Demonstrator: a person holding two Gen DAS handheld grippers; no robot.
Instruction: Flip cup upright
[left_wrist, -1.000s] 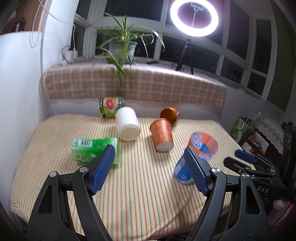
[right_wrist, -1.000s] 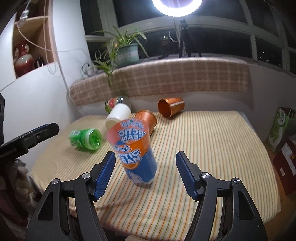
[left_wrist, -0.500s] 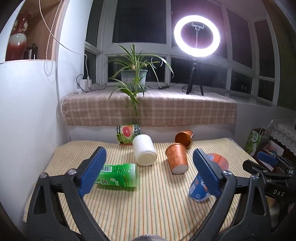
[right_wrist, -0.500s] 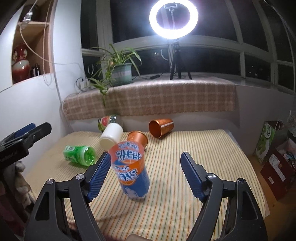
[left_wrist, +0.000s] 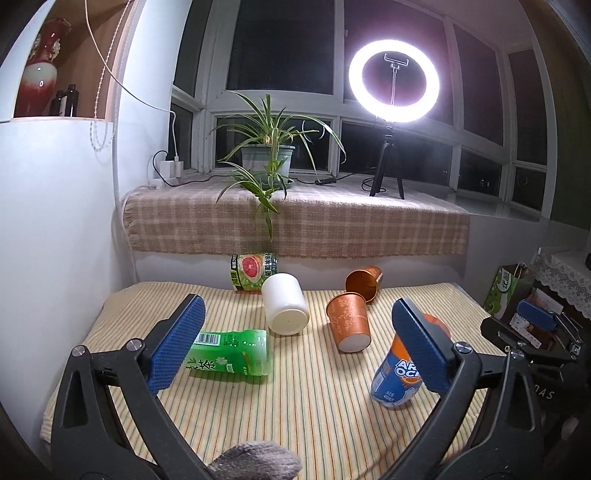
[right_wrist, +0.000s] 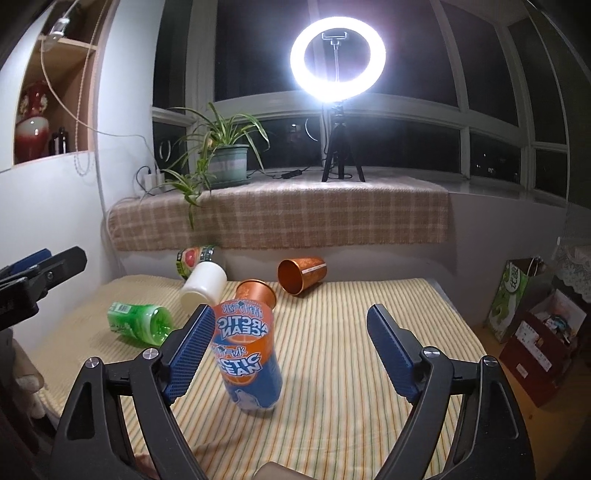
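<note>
A blue and orange "Arctic Ocean" cup (right_wrist: 245, 360) stands on the striped table (right_wrist: 351, 369), mouth up and leaning a little; it also shows in the left wrist view (left_wrist: 400, 373), partly behind a finger. My right gripper (right_wrist: 288, 354) is open, with the cup close to its left finger (right_wrist: 190, 345) and not gripped. My left gripper (left_wrist: 295, 350) is open and empty, back from the table. An orange cup (left_wrist: 349, 321) and a white cup (left_wrist: 284, 308) lie on their sides. A copper cup (left_wrist: 364, 282) lies at the back.
A green bottle (left_wrist: 227, 356) lies on its side at the left. A grapefruit can (left_wrist: 255, 271) lies at the back by the checked ledge (left_wrist: 295, 225). A plant and a ring light stand on the ledge. Bags and boxes (right_wrist: 535, 321) stand right of the table.
Both grippers have pulled back and risen, so the views tilt up and show more of the window. The blue and orange cup stays standing on the table, free of the right gripper.
</note>
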